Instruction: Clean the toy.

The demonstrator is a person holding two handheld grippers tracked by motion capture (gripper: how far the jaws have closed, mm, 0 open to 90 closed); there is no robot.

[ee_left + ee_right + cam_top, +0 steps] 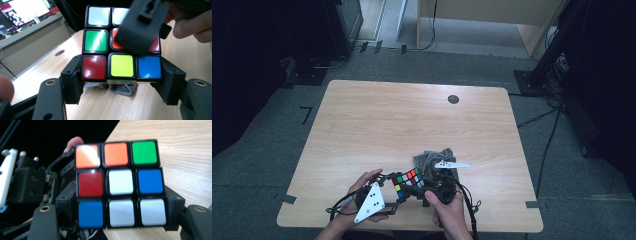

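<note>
Spreading wide and mostly bare, the wooden table (377, 120) is offering plenty of open room toward its far edge, where a small dark round cap (453, 99) is sitting; all the work is crowding the near edge, close to the person's side. No brand, label or writing is readable anywhere in these views.

A crumpled grey cloth (434, 158) is lying on the tabletop just beyond the grippers, and in the left gripper view it is peeking out from under the cube.

The Rubik's cube (408, 180) is being held just above the table between both tools, near the front edge. The left gripper (121, 75) is clamping the cube's bottom layer, its two jaws pressing on either side of the red, yellow and blue row. The right gripper (122, 213) is gripping the cube as well, its jaws pressing the sides of the row of one blue and two white stickers. In the left gripper view, one jaw of the right gripper is lying across the cube's upper rows.
</note>
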